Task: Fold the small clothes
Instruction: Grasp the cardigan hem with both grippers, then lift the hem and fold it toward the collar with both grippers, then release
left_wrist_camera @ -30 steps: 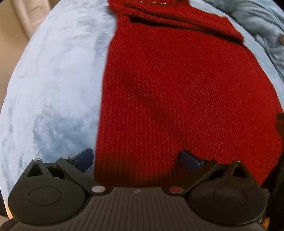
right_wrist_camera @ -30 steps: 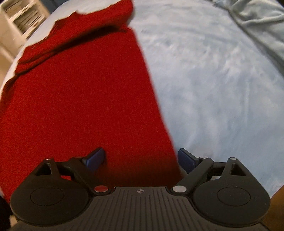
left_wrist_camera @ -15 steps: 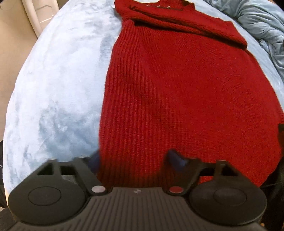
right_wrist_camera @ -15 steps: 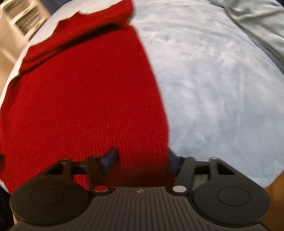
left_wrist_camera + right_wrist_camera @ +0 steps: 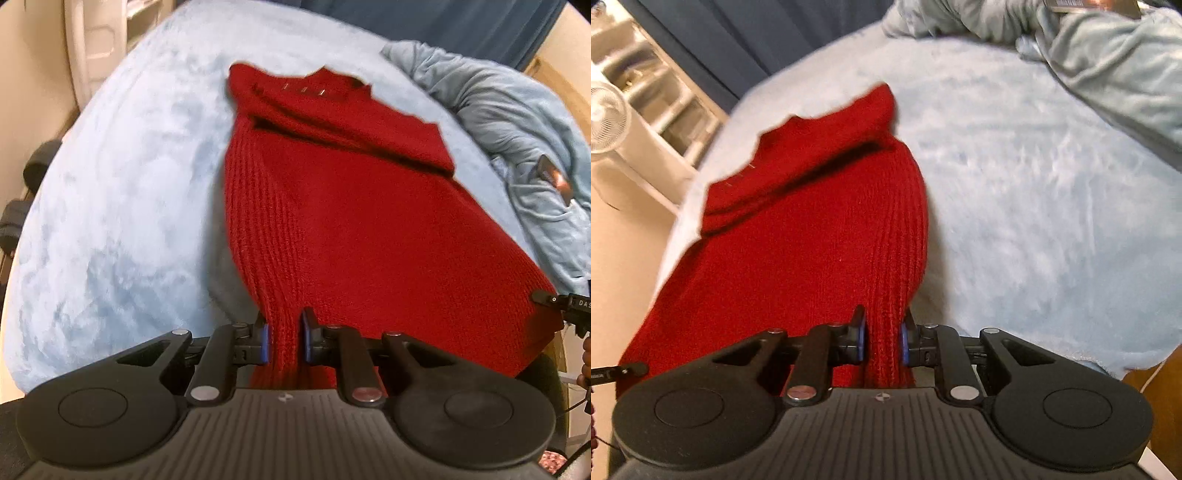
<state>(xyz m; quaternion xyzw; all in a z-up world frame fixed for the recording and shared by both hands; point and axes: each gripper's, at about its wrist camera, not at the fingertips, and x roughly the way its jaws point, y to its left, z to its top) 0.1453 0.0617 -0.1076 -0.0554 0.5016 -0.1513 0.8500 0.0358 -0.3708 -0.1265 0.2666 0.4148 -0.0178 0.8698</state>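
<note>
A red ribbed knit sweater (image 5: pixel 351 206) lies lengthwise on a pale blue fleece bed cover (image 5: pixel 122 192), its collar at the far end and a sleeve folded across the chest. My left gripper (image 5: pixel 283 341) is closing, its blue pads pinching the near left corner of the hem, which is lifted off the cover. In the right wrist view the same sweater (image 5: pixel 798 236) rises toward me. My right gripper (image 5: pixel 882 341) is closing too, its pads pressed on the near right corner of the hem. The other gripper's tip (image 5: pixel 561 301) shows at the sweater's right edge.
A crumpled grey-blue blanket (image 5: pixel 517 122) is heaped at the bed's far right, with a small dark object (image 5: pixel 554 173) on it. White furniture (image 5: pixel 92 37) stands beyond the left edge; a white fan (image 5: pixel 607 118) and shelves (image 5: pixel 665 85) show left. Dark blue curtain behind.
Both grippers went from wide open over the hem to pinching its two near corners. Both rose, lifting the near end of the sweater off the cover, so more of the bed shows.
</note>
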